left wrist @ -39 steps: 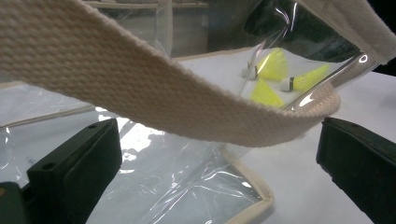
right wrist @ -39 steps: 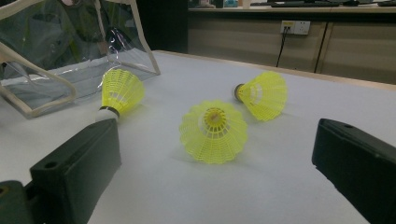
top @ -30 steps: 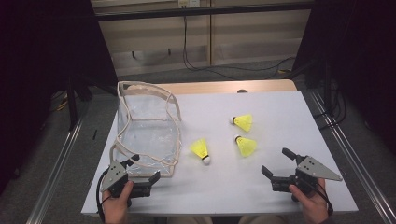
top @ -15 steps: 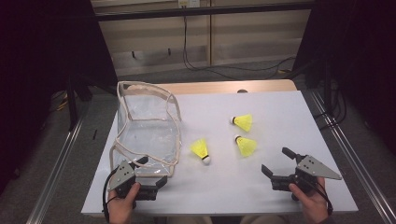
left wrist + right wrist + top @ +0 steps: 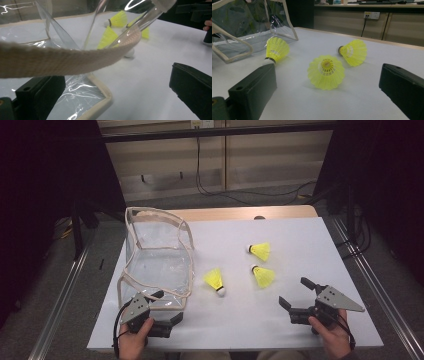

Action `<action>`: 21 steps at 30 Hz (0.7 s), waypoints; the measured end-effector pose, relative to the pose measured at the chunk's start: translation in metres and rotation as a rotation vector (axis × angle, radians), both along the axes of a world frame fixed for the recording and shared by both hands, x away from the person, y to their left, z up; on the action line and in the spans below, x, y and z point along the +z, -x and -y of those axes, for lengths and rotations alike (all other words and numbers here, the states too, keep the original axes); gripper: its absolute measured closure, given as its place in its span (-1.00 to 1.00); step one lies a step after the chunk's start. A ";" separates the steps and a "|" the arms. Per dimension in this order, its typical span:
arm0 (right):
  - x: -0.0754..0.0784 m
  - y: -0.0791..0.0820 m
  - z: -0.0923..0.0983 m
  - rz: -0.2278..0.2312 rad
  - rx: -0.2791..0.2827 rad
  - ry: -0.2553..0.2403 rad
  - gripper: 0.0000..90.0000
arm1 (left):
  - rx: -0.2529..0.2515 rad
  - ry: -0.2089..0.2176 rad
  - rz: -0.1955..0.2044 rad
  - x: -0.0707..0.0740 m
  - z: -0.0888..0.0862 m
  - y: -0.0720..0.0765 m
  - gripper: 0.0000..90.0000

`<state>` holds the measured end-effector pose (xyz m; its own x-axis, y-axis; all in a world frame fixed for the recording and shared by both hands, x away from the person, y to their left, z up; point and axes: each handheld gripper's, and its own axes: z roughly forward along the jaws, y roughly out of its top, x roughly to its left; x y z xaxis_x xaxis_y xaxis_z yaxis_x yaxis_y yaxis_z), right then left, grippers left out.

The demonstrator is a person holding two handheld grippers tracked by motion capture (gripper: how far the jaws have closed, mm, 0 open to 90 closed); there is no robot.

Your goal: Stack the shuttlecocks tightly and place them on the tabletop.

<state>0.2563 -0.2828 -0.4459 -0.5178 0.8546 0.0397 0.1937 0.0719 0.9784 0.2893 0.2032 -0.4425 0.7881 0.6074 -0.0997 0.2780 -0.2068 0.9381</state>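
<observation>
Bench surface is white and carries a clear plastic bag with beige webbing trim and three yellow shuttlecocks. The bag sits at the left side of the bench, mouth open, its strap looping across the left gripper view.

The left gripper rests at the near left corner of the bench, held by the person's left hand. Its jaws stand wide apart and grip nothing; one jaw lies over the near corner of the bag, the other over bare bench just beside it.

The right gripper rests at the near right of the bench in the person's right hand. Its jaws are also spread wide and hold nothing; they point toward the shuttlecocks.

The first shuttlecock lies just beside the bag, cork end toward the near edge. The second shuttlecock lies to its right, near it but apart. The third shuttlecock lies beyond the second, cork end to the left.
</observation>
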 end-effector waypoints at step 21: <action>-0.001 -0.002 0.000 0.005 0.017 0.011 -0.98 | -0.026 -0.020 -0.042 -0.003 0.010 -0.001 -1.00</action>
